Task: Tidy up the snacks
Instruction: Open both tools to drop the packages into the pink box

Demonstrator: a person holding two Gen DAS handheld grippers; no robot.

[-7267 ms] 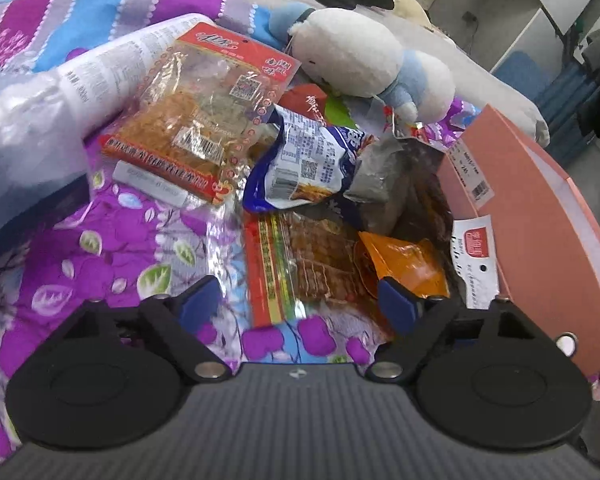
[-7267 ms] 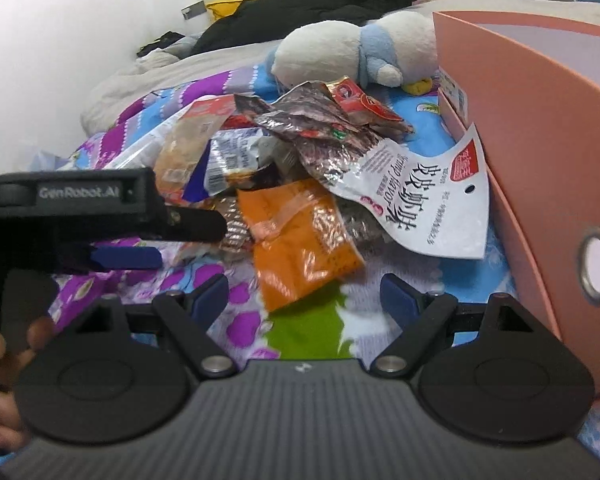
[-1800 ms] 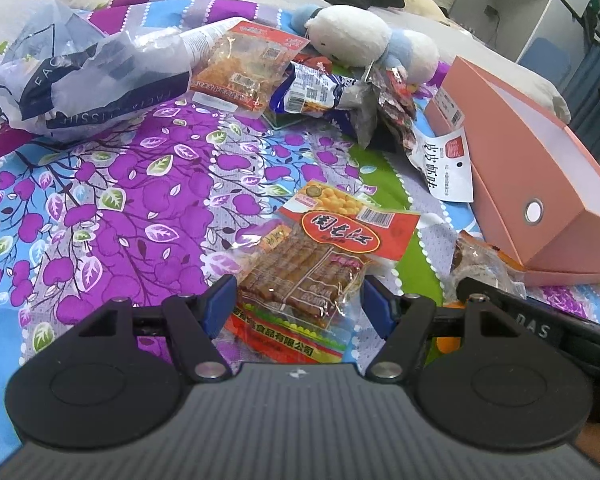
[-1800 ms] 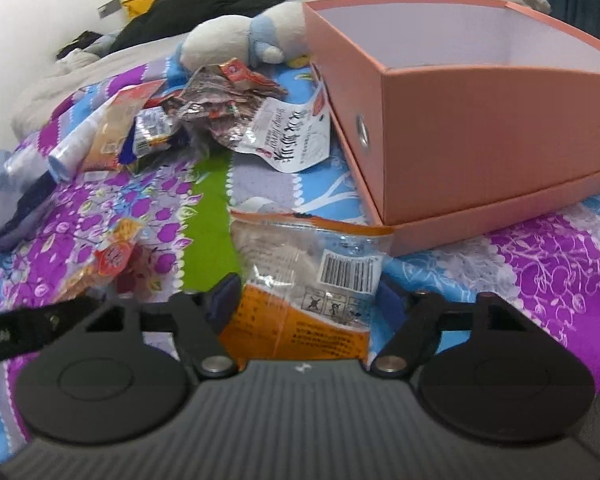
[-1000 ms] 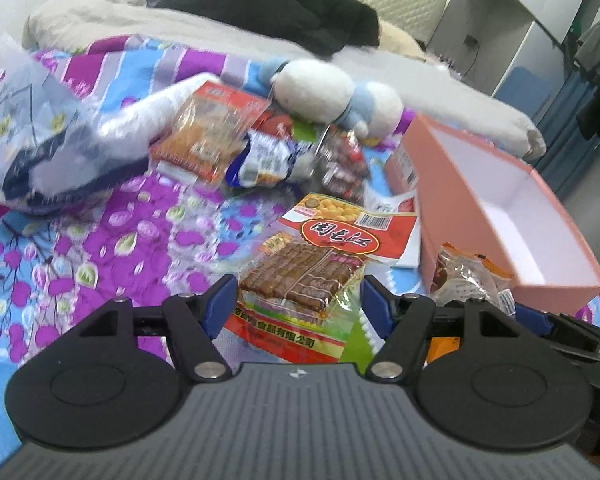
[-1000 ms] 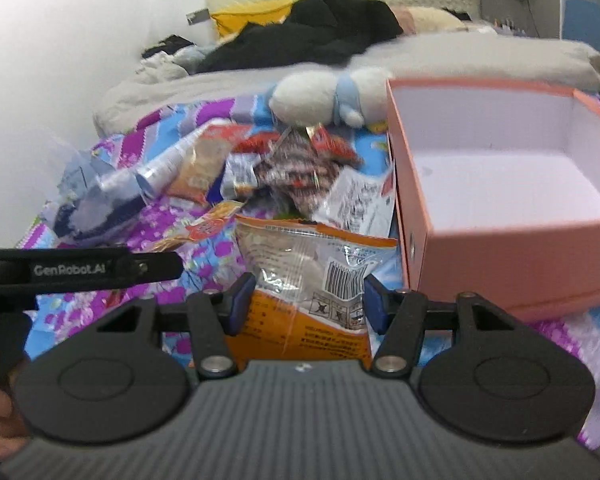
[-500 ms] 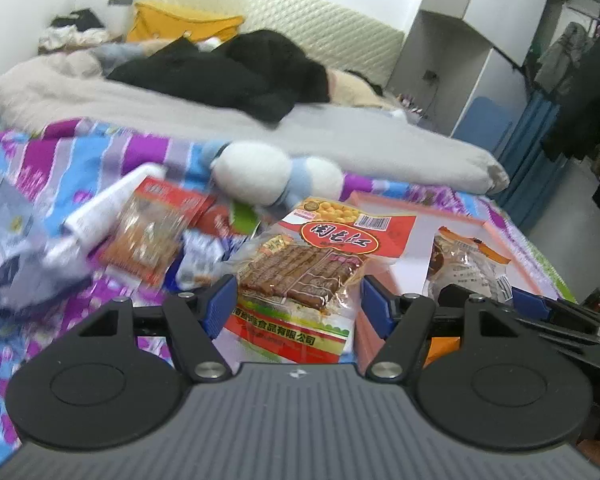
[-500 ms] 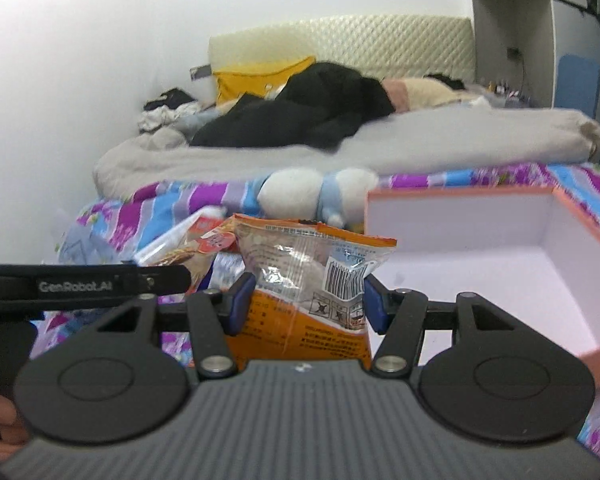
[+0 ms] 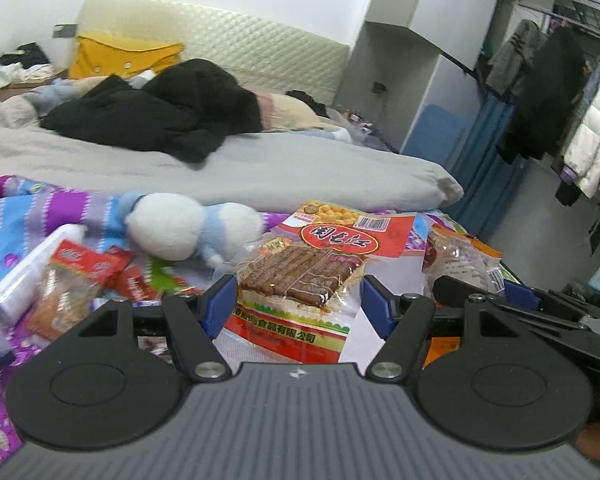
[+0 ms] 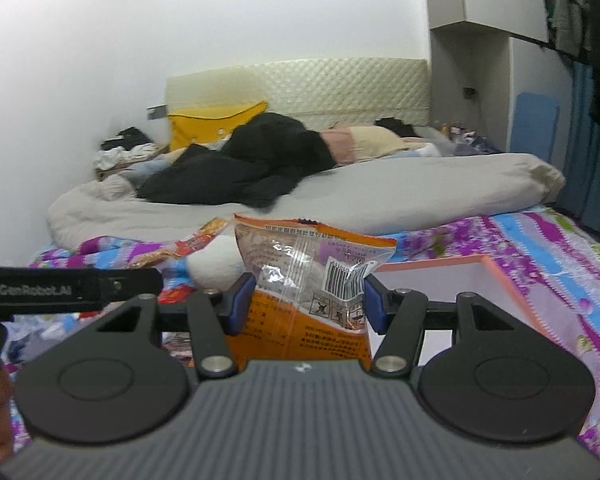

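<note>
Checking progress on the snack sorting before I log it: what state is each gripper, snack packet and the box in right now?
left gripper: shut on the red snack packet, held off the bed.
right gripper: shut on the orange snack packet, also lifted.
pink box: open; the part of its inside in view is bare.
snack pile: loose on the bedspread, unsorted.
plush toy: lying beside the pile.
</note>
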